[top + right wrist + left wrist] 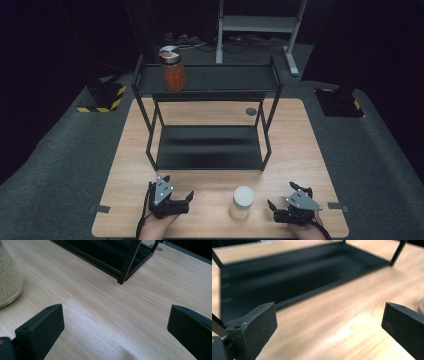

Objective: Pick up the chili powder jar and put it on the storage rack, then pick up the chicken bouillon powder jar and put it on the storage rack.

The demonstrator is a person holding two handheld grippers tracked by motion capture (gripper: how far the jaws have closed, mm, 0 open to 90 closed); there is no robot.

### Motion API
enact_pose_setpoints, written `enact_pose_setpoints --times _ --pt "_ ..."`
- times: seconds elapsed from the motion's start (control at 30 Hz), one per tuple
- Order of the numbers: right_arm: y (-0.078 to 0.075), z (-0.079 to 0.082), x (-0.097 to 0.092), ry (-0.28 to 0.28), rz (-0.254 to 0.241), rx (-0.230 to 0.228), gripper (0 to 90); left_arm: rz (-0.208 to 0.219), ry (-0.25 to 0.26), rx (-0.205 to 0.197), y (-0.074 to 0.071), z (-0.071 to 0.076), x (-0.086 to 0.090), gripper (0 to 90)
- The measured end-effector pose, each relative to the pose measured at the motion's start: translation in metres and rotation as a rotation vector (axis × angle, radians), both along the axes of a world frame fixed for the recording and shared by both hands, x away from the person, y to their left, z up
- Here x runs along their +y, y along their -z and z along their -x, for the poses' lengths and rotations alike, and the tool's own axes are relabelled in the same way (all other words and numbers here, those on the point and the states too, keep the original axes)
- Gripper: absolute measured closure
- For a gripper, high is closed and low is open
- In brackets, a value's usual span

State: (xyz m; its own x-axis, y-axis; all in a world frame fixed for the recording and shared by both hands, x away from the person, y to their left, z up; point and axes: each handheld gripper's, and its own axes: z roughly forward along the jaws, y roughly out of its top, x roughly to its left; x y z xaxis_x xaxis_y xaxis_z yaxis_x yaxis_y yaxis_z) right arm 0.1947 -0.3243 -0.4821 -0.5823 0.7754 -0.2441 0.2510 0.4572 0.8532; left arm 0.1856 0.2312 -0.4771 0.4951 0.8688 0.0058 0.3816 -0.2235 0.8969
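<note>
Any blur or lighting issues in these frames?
High view: sharp, table lit, surroundings near black. Left gripper view: motion-smeared wood grain and shelf rack, bright glare patch on the tabletop. Right gripper view: crisp grain, grain jar cut off at the left edge.

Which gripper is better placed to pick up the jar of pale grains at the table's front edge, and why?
Probably the right gripper: its open jaws point toward the jar, which stands close beside it. The left gripper, also open, sits a little farther away and faces the shelf rack.
</note>
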Motion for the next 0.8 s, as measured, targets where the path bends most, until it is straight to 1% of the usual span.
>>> enact_pose_setpoints --times 0.03,0.07,0.13,0.17,0.2,0.23,0.27,0.37,0.43,0.47,0.5,0.57,0.6,0.67,0.8 --pt "0.0 0.0 0.0 0.0 0.0 0.0 0.0 0.0 0.0 0.0 0.0 0.0 0.0 0.3" --pt "0.0 0.0 0.0 0.0 0.002 -0.003 0.0 -0.024 0.005 -0.001 0.002 0.0 -0.001 0.3" --pt "0.001 0.001 0.001 0.003 0.007 -0.007 0.0 -0.058 0.018 0.006 0.007 -0.001 -0.002 0.3" --pt "0.001 0.001 0.001 0.003 0.007 -0.007 0.0 -0.058 0.018 0.006 0.007 -0.001 -0.002 0.5" --pt "0.001 0.001 0.002 0.004 0.008 -0.007 0.0 -0.084 0.021 0.013 0.005 -0.002 -0.005 0.5" --pt "0.0 0.001 0.002 0.005 0.01 -0.006 0.0 -0.089 0.026 0.001 0.006 -0.001 -0.005 0.5" --pt "0.0 0.001 0.003 0.007 0.012 -0.005 0.0 -0.094 0.033 0.012 0.005 -0.003 -0.005 0.5" --pt "0.0 0.0 0.003 0.003 0.015 -0.001 0.0 -0.138 0.03 0.023 0.002 -0.002 -0.011 1.3" --pt "0.0 0.001 0.004 0.007 0.016 -0.002 0.0 -0.16 0.024 0.004 0.003 0.002 -0.014 1.6" --pt "0.0 0.001 0.004 0.007 0.016 -0.002 0.0 -0.16 0.024 0.004 0.003 0.002 -0.014 1.6" --pt "-0.001 0.001 0.004 0.008 0.02 -0.001 0.0 -0.178 0.039 -0.003 0.003 0.003 -0.015 1.6" --pt "-0.001 0.0 0.005 0.004 0.027 0.002 0.0 -0.199 0.044 -0.008 0.002 0.004 -0.018 1.6" --pt "-0.001 0.0 0.005 0.007 0.023 0.002 0.0 -0.204 0.046 -0.01 0.002 0.004 -0.018 1.6" --pt "0.0 0.001 0.004 0.015 0.007 -0.002 0.0 -0.203 0.052 -0.012 0.003 0.004 -0.018 1.6" --pt "0.0 0.002 0.005 0.013 0.004 -0.017 0.0 -0.191 0.055 -0.012 0.003 0.005 -0.015 1.6"
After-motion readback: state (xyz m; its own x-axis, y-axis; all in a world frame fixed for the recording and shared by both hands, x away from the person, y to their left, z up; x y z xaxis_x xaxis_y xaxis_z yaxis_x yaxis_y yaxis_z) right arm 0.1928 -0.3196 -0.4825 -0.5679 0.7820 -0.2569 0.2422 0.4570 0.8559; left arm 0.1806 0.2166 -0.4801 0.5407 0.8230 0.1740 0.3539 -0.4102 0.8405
